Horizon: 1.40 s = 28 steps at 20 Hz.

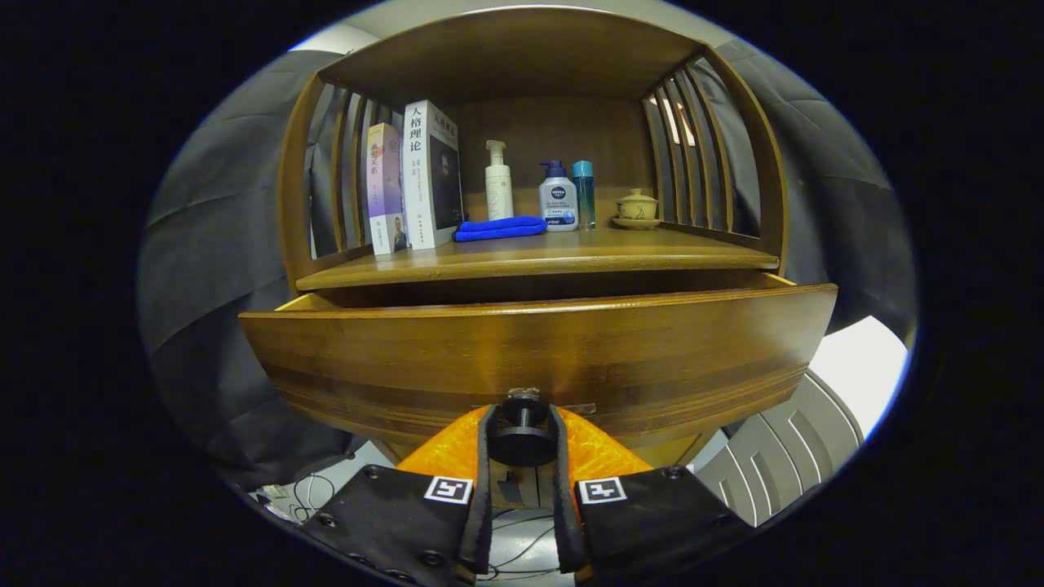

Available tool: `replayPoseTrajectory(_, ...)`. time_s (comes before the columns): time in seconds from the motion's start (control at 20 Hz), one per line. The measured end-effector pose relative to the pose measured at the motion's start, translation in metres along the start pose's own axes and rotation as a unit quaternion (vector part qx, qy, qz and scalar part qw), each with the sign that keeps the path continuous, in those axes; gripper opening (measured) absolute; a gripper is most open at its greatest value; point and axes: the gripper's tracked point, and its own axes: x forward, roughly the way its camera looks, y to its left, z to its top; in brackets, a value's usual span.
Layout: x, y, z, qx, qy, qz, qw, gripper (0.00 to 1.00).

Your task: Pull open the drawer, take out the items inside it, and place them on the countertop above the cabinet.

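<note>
Our claw (523, 444) sits at bottom centre, its fingers closed on the round drawer knob (522, 440). Above it the drawer (538, 350) stands slightly pulled out; we cannot see what lies inside. We judge an off-line pull could slip the knob free or jam the drawer beneath the bench (538, 257).
</note>
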Motion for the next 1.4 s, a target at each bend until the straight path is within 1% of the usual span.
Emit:
replayPoseTrajectory(0.65,-0.057,0.003,-0.028,0.001,0.013,0.020,1.000,0.33)
replayPoseTrajectory(0.8,-0.068,0.004,-0.034,-0.004,0.014,0.020,1.000,0.33)
replayPoseTrajectory(1.0,-0.085,0.010,-0.043,-0.017,0.021,0.035,0.999,0.33)
replayPoseTrajectory(1.2,-0.088,0.010,-0.043,-0.030,0.013,0.036,0.999,0.33)
replayPoseTrajectory(1.3,-0.092,0.010,-0.038,-0.037,-0.002,0.038,0.999,0.41)
replayPoseTrajectory(1.4,-0.099,0.013,-0.022,-0.050,-0.031,0.045,0.997,0.50)
